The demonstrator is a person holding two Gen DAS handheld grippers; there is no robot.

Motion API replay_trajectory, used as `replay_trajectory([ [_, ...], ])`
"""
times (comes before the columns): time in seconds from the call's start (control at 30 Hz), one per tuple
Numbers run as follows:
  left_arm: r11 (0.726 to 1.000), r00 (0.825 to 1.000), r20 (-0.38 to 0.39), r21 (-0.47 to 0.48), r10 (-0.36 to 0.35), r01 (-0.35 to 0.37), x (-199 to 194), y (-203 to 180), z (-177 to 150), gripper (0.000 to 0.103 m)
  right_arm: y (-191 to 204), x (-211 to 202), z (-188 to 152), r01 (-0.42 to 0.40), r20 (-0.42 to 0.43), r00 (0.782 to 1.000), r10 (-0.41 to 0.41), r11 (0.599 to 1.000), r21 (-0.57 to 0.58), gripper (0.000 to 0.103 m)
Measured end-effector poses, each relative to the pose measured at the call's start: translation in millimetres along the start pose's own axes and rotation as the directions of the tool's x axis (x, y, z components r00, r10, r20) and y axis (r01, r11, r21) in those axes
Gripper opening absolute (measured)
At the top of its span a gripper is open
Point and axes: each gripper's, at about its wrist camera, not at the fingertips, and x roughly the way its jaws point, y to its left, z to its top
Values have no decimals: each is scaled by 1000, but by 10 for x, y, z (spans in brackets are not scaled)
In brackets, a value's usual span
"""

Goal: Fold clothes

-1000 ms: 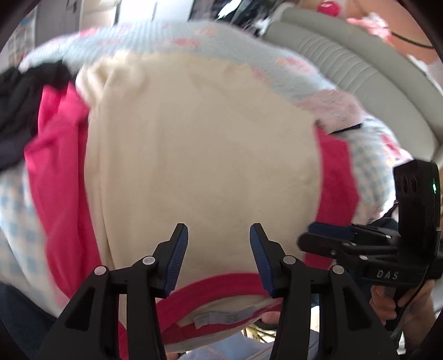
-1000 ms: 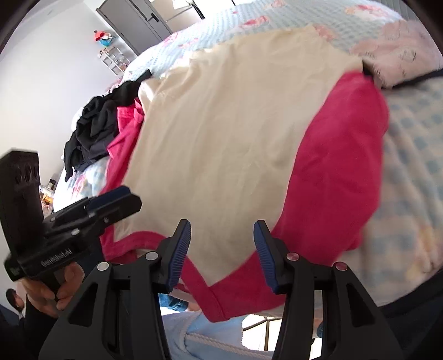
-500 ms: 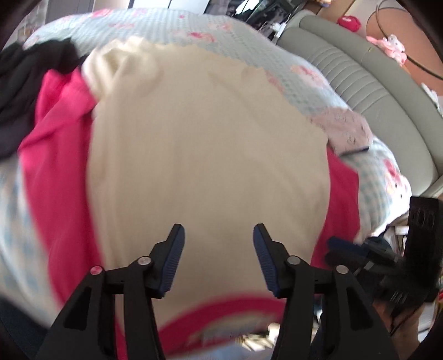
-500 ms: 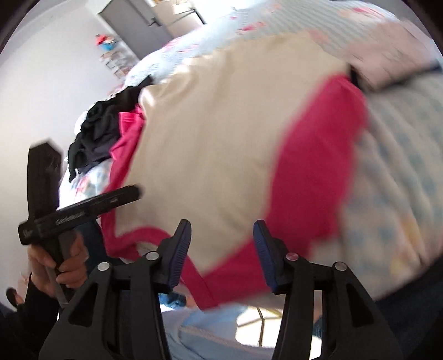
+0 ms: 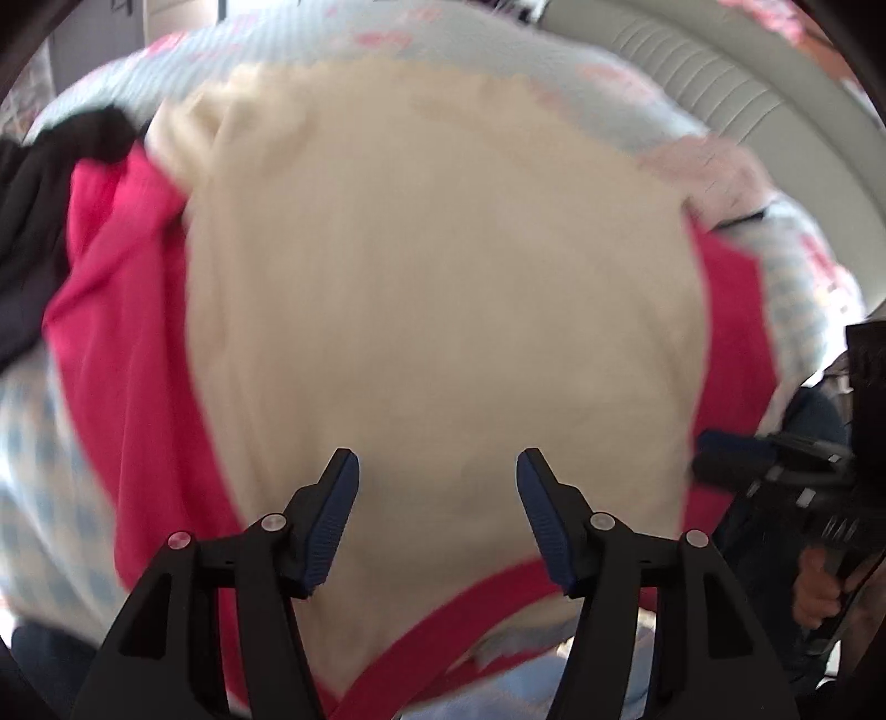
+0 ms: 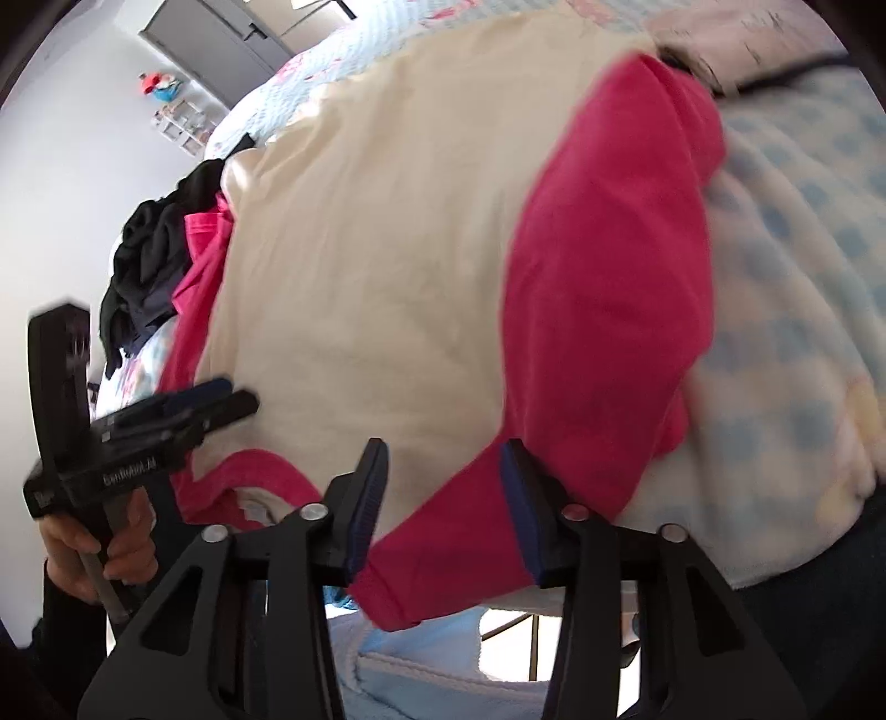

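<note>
Left wrist view, left gripper (image 5: 437, 518): black rigid arms with ribbed blue pads; jaws opening, nothing between them, poised above the cream cloth.
Left wrist view, cream garment (image 5: 437, 288): soft matte knit, broad rounded panel, spread flat on top of the red garment; a white label shows at its near hem.
Left wrist view, red garment (image 5: 127, 354): bright pink-red fabric, visible as a border on the left, right and near sides of the cream piece; loosely creased on the left.
Left wrist view, right gripper (image 5: 714, 454): seen at the right edge, dark and blurred, held in a hand (image 5: 814, 587); its tips are by the red garment's right edge.
Left wrist view, black clothes (image 5: 33, 221): crumpled dark heap at the far left, touching the red fabric.
Left wrist view, bed cover (image 5: 33, 487): pale fleecy blanket with blue checks and pink patches, carrying all the garments.
Left wrist view, headboard (image 5: 736, 105): grey padded surface with ribbed channels, far right.
Right wrist view, right gripper (image 6: 440, 498): jaws at a medium gap, gripping nothing; the red garment's near corner lies below them, contact cannot be told.
Right wrist view, left gripper (image 6: 227, 396): black body with printed lettering, at the cream garment's left near edge.
Right wrist view, cabinet (image 6: 221, 39): grey flat-fronted unit against the far wall.
</note>
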Motion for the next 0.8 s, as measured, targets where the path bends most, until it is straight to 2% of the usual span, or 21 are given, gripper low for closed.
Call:
replay_trajectory([
  [0.1,1000,999,39,7,-21,21,19,-15,154,62,116,-64,112,20,20,1000,-19,998,-66,49],
  [0.17,1000,999,30,10,-19,19,114,8,245,62,116,-43,229,8,22,1000,-7,998,-63,50],
  [0.3,996,996,-29,-10,90,-90,351,236,221,61,-16,100,373,34,-18,999,-34,999,-39,50],
  [0.37,997,997,-37,-12,72,-72,337,410,231,55,-152,150,392,-16,-51,999,16,1000,7,50],
  [0.4,997,996,-31,18,81,-81,299,441,299,55,-206,172,443,-37,-77,996,41,998,45,50],
  [0.5,988,991,43,85,128,-132,137,502,618,55,-145,108,838,-82,-89,992,87,995,54,49],
  [0.6,975,964,161,35,211,-219,-7,776,1108,55,59,-62,1276,-81,3,997,81,995,-52,51],
  [0.67,955,927,231,-26,294,-296,-56,1073,1399,55,82,-47,1585,-38,35,999,41,995,-89,55],
  [0.73,951,919,248,-121,306,-284,-19,1452,1565,55,13,49,1830,15,34,999,-12,997,-80,55],
  [0.8,938,914,264,-248,307,-243,-67,1931,1606,55,-70,147,1997,31,22,999,-30,998,-61,55],
])
